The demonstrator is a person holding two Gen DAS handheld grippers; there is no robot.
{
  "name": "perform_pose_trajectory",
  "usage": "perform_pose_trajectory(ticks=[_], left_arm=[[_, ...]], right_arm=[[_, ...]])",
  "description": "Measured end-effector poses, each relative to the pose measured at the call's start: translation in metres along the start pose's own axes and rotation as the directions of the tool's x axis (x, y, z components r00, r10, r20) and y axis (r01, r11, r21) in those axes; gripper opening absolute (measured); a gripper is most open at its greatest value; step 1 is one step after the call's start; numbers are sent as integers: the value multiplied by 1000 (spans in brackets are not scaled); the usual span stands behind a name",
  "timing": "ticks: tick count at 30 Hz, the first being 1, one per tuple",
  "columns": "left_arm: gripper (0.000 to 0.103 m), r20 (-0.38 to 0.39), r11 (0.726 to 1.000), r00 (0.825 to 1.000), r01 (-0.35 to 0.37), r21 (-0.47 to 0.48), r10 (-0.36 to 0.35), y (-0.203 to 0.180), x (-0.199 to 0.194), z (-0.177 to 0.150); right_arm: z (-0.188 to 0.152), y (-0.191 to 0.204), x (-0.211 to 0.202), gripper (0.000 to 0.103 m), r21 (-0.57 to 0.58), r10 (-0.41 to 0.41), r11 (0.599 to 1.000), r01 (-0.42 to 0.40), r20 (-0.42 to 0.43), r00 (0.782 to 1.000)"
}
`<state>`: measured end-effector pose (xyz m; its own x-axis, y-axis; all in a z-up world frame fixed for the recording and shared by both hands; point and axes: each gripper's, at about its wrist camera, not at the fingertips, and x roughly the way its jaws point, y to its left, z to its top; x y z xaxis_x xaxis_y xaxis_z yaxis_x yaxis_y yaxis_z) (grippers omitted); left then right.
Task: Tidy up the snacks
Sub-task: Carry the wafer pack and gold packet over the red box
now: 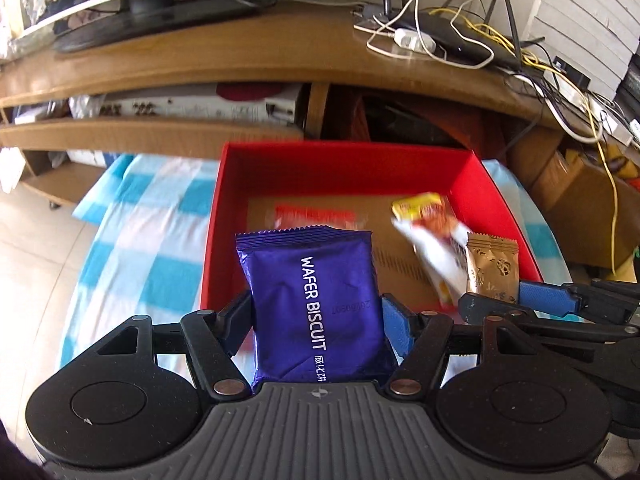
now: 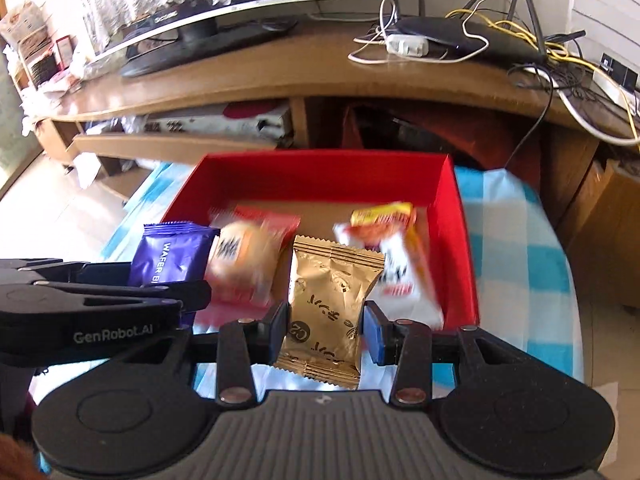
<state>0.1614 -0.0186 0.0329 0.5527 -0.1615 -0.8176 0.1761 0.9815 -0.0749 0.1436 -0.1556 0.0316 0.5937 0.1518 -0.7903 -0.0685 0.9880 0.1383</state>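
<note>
My left gripper (image 1: 316,320) is shut on a purple wafer biscuit packet (image 1: 316,304), held upright above the near edge of the red box (image 1: 340,160). My right gripper (image 2: 325,326) is shut on a gold snack packet (image 2: 328,304), also over the box's near edge. In the left wrist view the gold packet (image 1: 492,268) and the right gripper's blue pad (image 1: 548,298) show at the right. In the right wrist view the purple packet (image 2: 172,256) and the left gripper's body (image 2: 100,308) show at the left. Inside the red box (image 2: 320,176) lie a red bun packet (image 2: 248,260) and a white-and-yellow packet (image 2: 396,256).
The box rests on a blue-and-white checked cloth (image 1: 140,232). Behind it stands a wooden TV cabinet (image 1: 240,52) with a monitor base (image 1: 152,20), a router (image 1: 460,32) and tangled cables (image 1: 560,80). Tiled floor (image 1: 32,248) shows at the left.
</note>
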Motion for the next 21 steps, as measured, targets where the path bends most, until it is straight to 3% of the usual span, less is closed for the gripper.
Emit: perform_pose_trajectory(ticks=[8,21], left_arm=[[73,3,1000,1000,-20,-4,20,1,33,26],[73,-6,998,998,-64,0,64,3,63,31]], right_arm=[[27,-12,37,70,0,-11,1000,11,6,1000],[37,-20,75,68,-1,4,1000,-4,-7,1000]])
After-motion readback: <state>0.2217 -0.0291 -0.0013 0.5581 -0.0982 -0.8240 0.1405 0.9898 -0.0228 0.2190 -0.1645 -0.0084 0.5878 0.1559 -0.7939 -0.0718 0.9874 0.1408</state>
